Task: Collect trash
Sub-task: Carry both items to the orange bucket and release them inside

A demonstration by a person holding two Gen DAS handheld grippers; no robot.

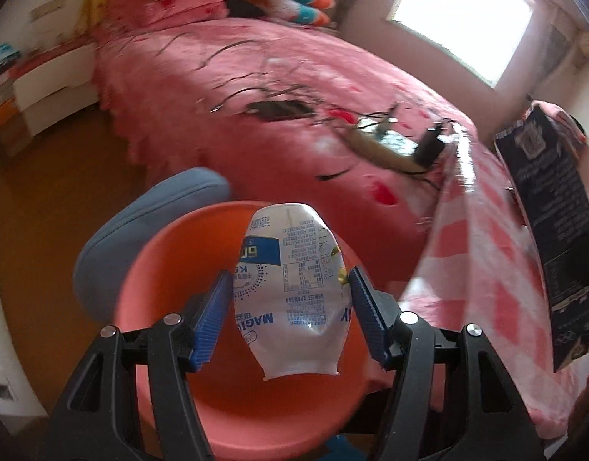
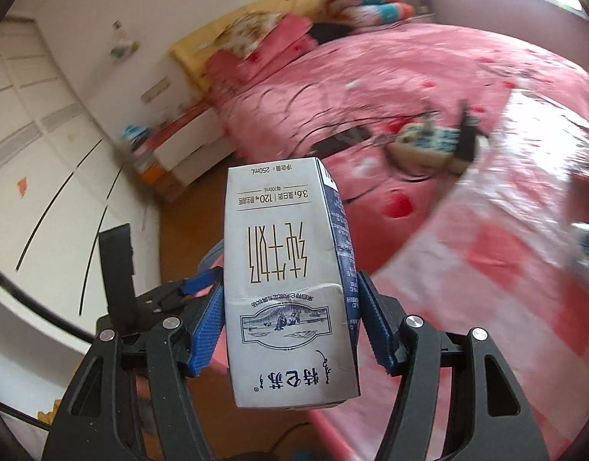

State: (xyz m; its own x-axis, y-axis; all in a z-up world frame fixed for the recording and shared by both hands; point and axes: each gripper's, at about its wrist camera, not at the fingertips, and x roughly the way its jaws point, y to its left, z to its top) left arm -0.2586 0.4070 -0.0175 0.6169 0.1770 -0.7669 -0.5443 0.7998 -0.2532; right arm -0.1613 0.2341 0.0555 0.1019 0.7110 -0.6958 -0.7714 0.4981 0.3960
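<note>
"MAGIC" lettering marks the white pouch (image 1: 294,288) clamped by the left gripper (image 1: 290,313) above an orange bin (image 1: 171,269); the right gripper (image 2: 290,322) clamps a "250mL" milk carton (image 2: 287,280).

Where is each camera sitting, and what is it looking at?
Left wrist camera: sits on the left gripper, looking along its blue fingers past a white cup held over an orange basin; no hand shows.
Right wrist camera: sits on the right gripper, looking along its fingers at a gripped milk carton; no hand shows.
Shared: both face the pink bed and its striped pillows, and a power strip lying on it.
</note>
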